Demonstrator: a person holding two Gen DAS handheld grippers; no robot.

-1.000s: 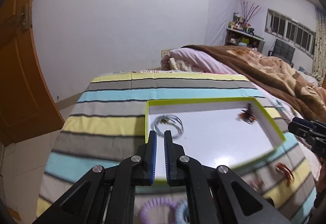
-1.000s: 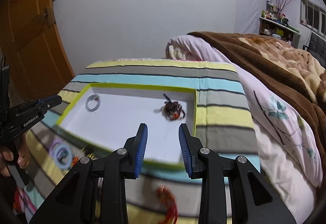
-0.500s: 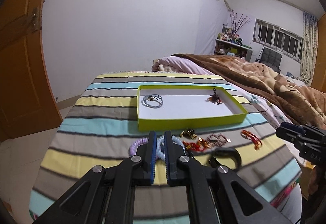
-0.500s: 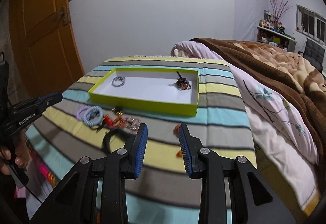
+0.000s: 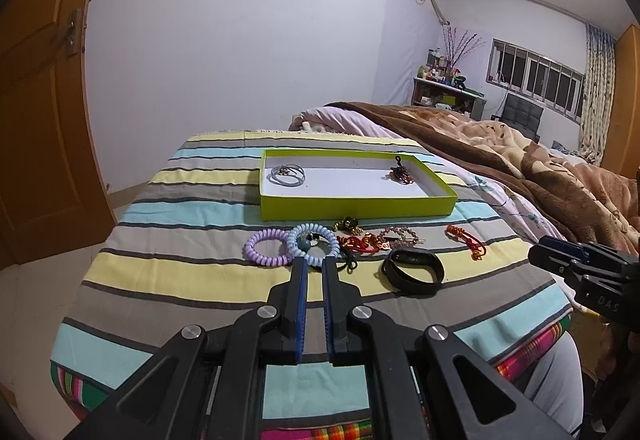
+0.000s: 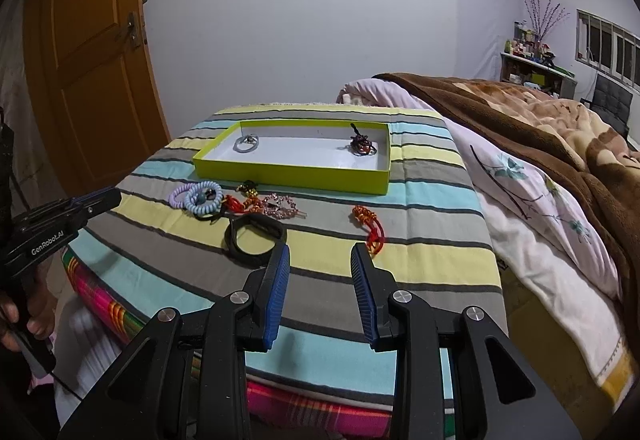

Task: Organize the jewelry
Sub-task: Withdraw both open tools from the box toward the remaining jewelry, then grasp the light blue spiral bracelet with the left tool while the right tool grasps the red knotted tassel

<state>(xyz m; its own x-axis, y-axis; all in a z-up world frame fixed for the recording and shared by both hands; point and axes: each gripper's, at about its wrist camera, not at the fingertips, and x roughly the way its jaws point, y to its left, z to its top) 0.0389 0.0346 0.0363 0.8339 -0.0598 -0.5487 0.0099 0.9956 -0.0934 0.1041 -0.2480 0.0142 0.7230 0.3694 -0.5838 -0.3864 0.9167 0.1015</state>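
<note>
A lime-green tray (image 5: 352,206) (image 6: 288,176) on the striped cloth holds a silver ring bundle (image 5: 286,174) and a dark beaded piece (image 5: 400,174). In front of it lie a purple coil band (image 5: 266,252), a blue coil band (image 5: 314,244), red and gold pieces (image 5: 362,242), a pink clip (image 6: 280,205), a black wristband (image 5: 414,270) (image 6: 254,240) and a red knot charm (image 6: 370,226). My left gripper (image 5: 315,264) is nearly shut and empty, held above the cloth's near edge. My right gripper (image 6: 320,254) is open and empty, near the black wristband and red charm.
The striped cloth (image 5: 180,280) covers a table that ends close in front of both grippers. A bed with a brown blanket (image 6: 540,128) lies to the right. An orange door (image 6: 92,52) stands to the left.
Both grippers have pulled back from over the tray toward the near table edge. The loose pieces in front of the tray came into view. The jaws have kept their gaps.
</note>
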